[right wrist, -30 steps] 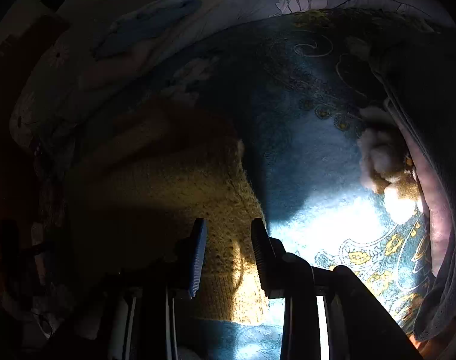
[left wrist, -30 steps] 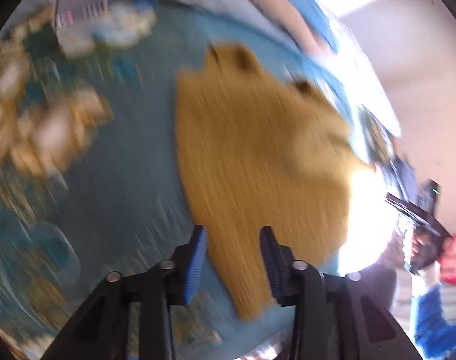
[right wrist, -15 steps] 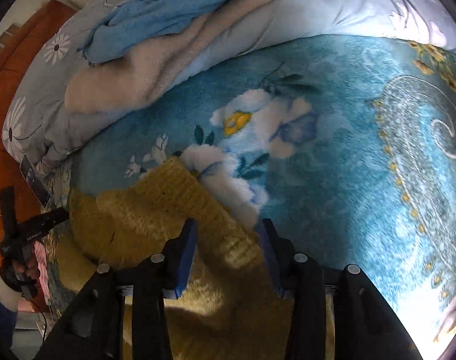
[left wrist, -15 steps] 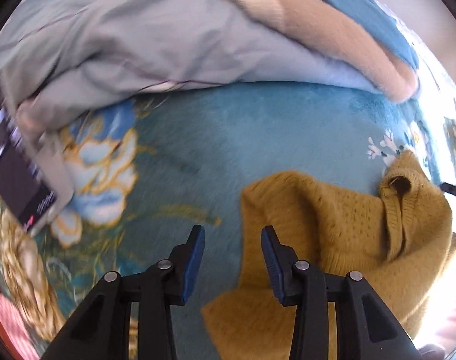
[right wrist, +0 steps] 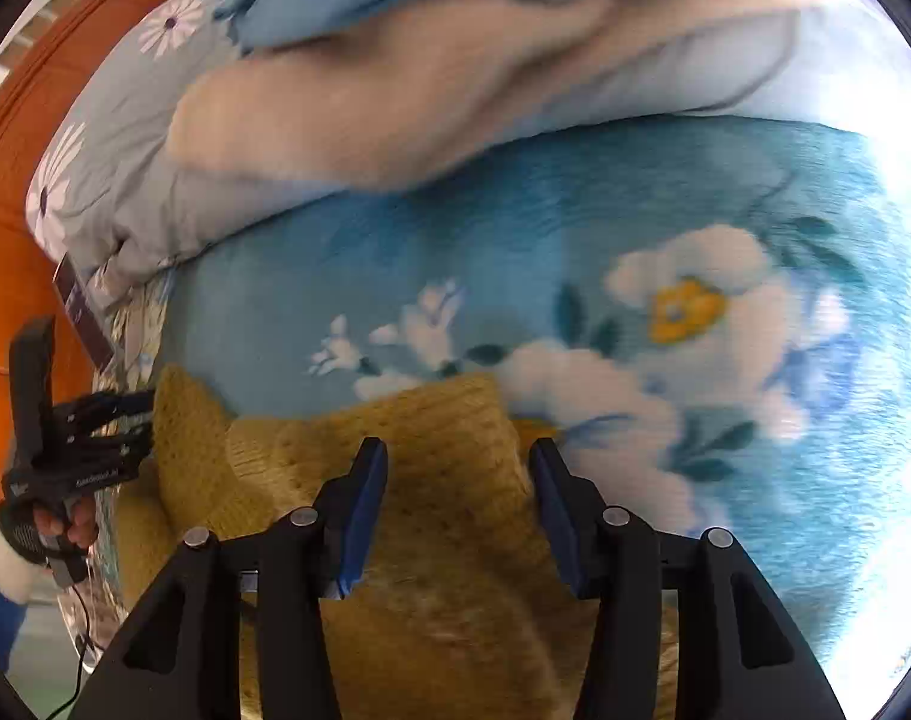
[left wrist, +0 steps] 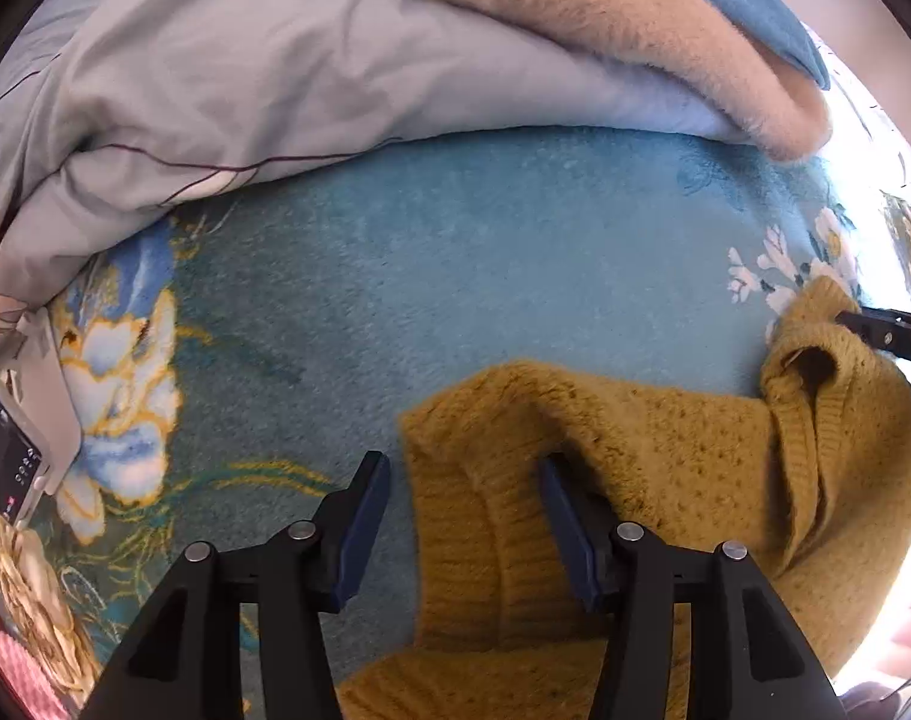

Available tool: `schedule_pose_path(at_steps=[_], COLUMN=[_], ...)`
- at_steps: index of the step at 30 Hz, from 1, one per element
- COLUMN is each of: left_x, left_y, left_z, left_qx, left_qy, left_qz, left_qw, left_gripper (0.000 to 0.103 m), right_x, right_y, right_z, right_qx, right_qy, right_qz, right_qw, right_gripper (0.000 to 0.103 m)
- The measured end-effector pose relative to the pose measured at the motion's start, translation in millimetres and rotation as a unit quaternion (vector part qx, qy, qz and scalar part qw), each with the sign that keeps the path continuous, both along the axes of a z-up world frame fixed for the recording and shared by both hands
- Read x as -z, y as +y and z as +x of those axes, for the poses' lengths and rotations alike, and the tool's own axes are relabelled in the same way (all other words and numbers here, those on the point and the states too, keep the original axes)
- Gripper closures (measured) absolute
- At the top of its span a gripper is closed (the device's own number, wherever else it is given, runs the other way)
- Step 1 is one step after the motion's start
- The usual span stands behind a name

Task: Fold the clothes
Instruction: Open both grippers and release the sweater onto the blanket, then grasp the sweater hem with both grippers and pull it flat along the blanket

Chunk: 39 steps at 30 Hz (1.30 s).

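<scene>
**Yellow sweater lies crosswise between two open grippers**

Left wrist view: the left gripper (left wrist: 464,516) has its jaws spread wide, straddling a ribbed edge of the mustard knit sweater (left wrist: 683,468). The sweater lies bunched on the teal floral blanket (left wrist: 455,276), its long axis running left to right, with a cuff opening pointing up at its right end. A grey duvet (left wrist: 263,78) is heaped beyond.

Right wrist view: the right gripper (right wrist: 455,501) is likewise parted, over the sweater's (right wrist: 437,438) far corner, gripping nothing. The sweater stretches leftward to the other gripper, at the frame's left edge.
</scene>
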<state>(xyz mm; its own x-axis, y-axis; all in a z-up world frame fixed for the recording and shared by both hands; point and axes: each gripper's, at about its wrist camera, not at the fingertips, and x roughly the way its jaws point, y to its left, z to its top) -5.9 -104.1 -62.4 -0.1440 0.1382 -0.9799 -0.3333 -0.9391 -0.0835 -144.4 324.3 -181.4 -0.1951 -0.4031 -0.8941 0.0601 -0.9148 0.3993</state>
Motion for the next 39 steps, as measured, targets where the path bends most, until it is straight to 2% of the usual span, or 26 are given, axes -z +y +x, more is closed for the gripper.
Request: schedule_pose_path(at_steps=[1,2,4,5,6,7,10,14,18,21,23,26,29,32,34,37,39], left_x=[-1.7,-3.7,-8.2,-11.7,-15.2,-20.1,-40.2,-76.9,-102.7,-80.7,-83.6,-69.4,-65.4,-49.5,-28.6,-22.9,-20.8], left_y=[-1.0,-2.4,-6.2,-8.9,-11.6,-15.0,-28.3,-55.4,-6.7,54.1,67.5,83.1,82.3,72.7,67.1,56.8,53.9], left_z=[3.6,7.7,15.9,20.6,25.3,31.0,48.9,62.0,-15.1,-119.8,-150.8,-194.3,-206.9,-218.9,-234.1,-234.4,-233.6], left_qx=[0.004,0.006,0.008,0.007,0.006,0.003,-0.015,-0.052,-0.074,-0.084,-0.084,-0.092,-0.116,-0.147,-0.166,-0.177,-0.179], left_qy=[0.000,0.001,0.007,0.012,0.017,0.024,0.052,0.101,0.158,0.190,0.209,0.207,0.187,0.178,0.164,0.149,0.148], left_qz=[0.001,0.003,0.003,0.006,0.008,0.013,0.037,0.067,0.070,0.075,0.074,0.059,0.027,-0.006,-0.015,-0.014,-0.006], left_qw=[1.0000,1.0000,0.9999,0.9999,0.9998,0.9996,0.9978,0.9912,0.9822,0.9754,0.9715,0.9722,0.9751,0.9731,0.9723,0.9727,0.9727], left_gripper=[0.050,0.051,0.064,0.070,0.090,0.096,0.097,0.097,0.097,0.097,0.097,0.098,0.099,0.103,0.103,0.103,0.103], right_x=[0.4,0.8,1.1,-0.6,-2.8,-6.8,-26.8,-68.1,-99.2,-112.3,-118.2,-111.6,-98.2,-83.6,-74.0,-71.5,-76.2], right_y=[-2.6,-3.1,-1.2,2.0,5.8,11.6,37.3,87.6,121.7,129.9,131.9,132.4,122.4,110.5,102.6,96.7,98.0], right_z=[1.3,2.8,6.1,8.6,11.4,14.7,24.4,31.6,31.1,25.8,20.4,5.2,-6.2,-15.4,-21.5,-25.0,-21.2], right_qx=[-0.005,-0.006,-0.002,0.002,0.008,0.016,0.058,0.129,0.171,0.180,0.182,0.182,0.181,0.180,0.180,0.175,0.174], right_qy=[0.000,-0.002,-0.007,-0.006,-0.004,0.003,0.039,0.105,0.164,0.194,0.208,0.187,0.163,0.143,0.129,0.123,0.133], right_qz=[0.004,0.005,0.004,-0.002,-0.008,-0.012,-0.029,-0.028,-0.004,0.014,0.020,0.018,0.023,0.030,0.034,0.044,0.051], right_qw=[1.000,1.000,1.000,1.000,1.000,1.000,0.997,0.986,0.971,0.964,0.961,0.965,0.970,0.973,0.975,0.976,0.974], right_gripper=[0.060,0.074,0.089,0.090,0.091,0.092,0.093,0.094,0.094,0.094,0.094,0.094,0.094,0.093,0.092,0.090,0.078])
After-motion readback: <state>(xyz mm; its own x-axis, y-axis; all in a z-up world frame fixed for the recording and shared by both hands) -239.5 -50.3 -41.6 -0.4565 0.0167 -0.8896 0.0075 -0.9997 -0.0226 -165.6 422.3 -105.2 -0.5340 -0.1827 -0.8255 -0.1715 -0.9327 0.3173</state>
